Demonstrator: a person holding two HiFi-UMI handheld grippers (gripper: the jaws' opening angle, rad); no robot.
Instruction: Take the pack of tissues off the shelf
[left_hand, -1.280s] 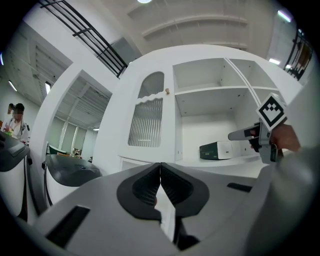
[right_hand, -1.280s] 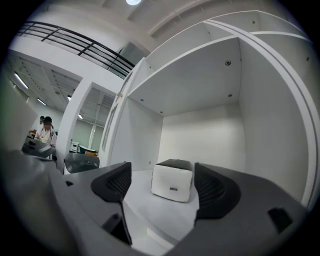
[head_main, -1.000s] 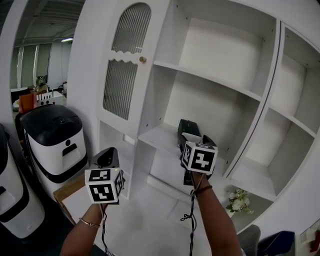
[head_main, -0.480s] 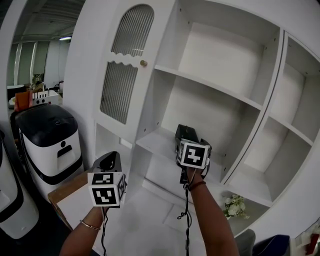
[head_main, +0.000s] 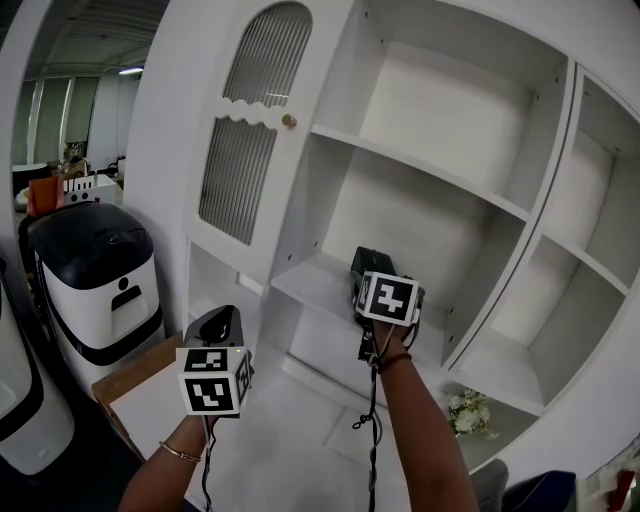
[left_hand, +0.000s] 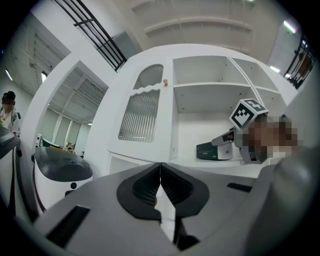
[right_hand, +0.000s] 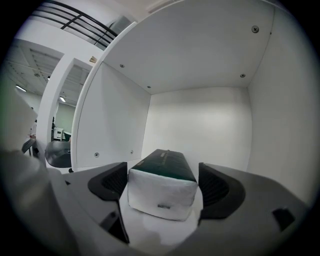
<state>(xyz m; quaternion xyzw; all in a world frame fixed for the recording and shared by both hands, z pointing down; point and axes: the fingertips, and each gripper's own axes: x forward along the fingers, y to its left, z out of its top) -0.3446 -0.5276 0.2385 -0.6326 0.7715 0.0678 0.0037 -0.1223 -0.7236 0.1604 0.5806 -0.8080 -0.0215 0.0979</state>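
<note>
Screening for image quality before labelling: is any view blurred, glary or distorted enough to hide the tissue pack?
Head view: dim overall, shelf edges bowed by the wide lens, no motion blur. Left gripper view: strong fisheye, dark corners, a mosaic patch at right. Right gripper view: evenly lit, pack of tissues sharp, soft shadow beneath it.

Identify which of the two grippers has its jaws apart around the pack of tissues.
The right gripper: its jaws, just opened wider, flank the pack of tissues, not yet gripping it. The left gripper is shut and empty.
</note>
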